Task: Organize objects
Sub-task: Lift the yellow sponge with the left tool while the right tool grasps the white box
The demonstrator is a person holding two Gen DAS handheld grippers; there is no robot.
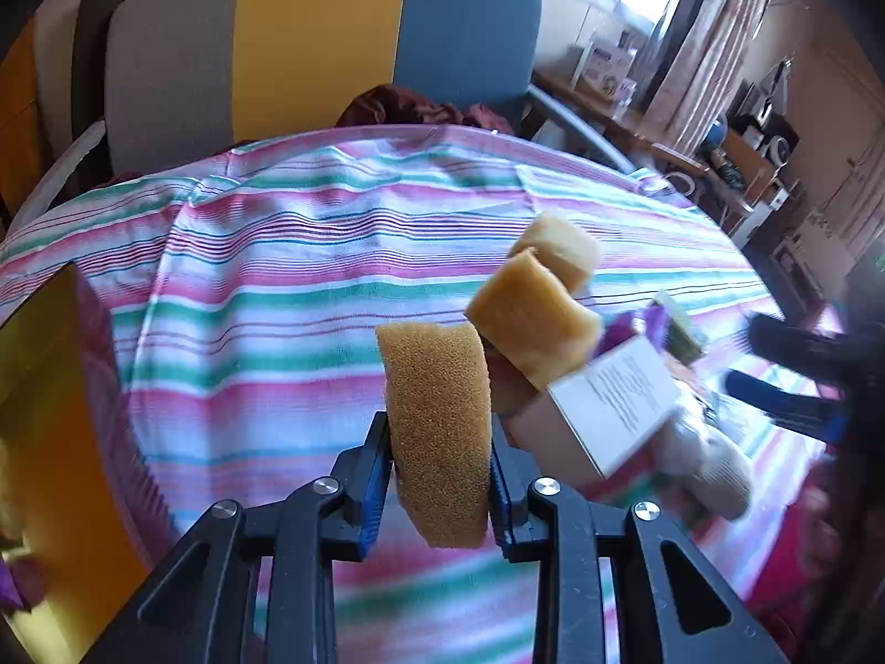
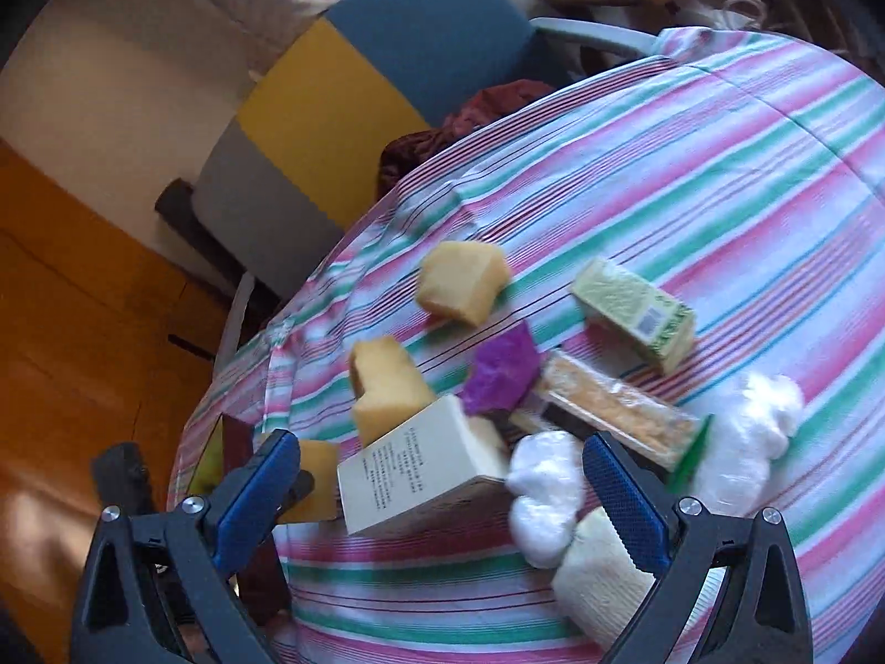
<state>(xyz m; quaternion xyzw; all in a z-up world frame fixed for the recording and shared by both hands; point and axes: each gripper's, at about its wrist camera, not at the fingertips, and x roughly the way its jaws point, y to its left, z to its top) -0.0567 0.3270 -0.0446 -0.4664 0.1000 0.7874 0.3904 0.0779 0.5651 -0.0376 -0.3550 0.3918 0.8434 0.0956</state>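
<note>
My left gripper [image 1: 440, 456] is shut on a coarse tan sponge [image 1: 437, 431], which stands upright between the blue pads above the striped tablecloth [image 1: 276, 288]. In the right wrist view that same sponge [image 2: 316, 477] shows at the lower left. Two more yellow sponges [image 1: 534, 332] [image 1: 561, 246] lie just beyond it, beside a white printed box [image 1: 614, 398]. My right gripper [image 2: 440, 448] is open and hovers over the white box [image 2: 409, 470], with nothing between its pads. Sponges [image 2: 462, 282] [image 2: 387, 382] lie farther back.
Clustered on the cloth are a purple wrapper [image 2: 500, 371], a green carton [image 2: 636, 312], a cracker pack [image 2: 614, 406], white cotton bags [image 2: 746, 431] [image 2: 545, 492] and a cream block [image 2: 597, 575]. A yellow-and-maroon box [image 1: 50, 415] stands at the left. A colour-block chair [image 1: 321, 39] is behind.
</note>
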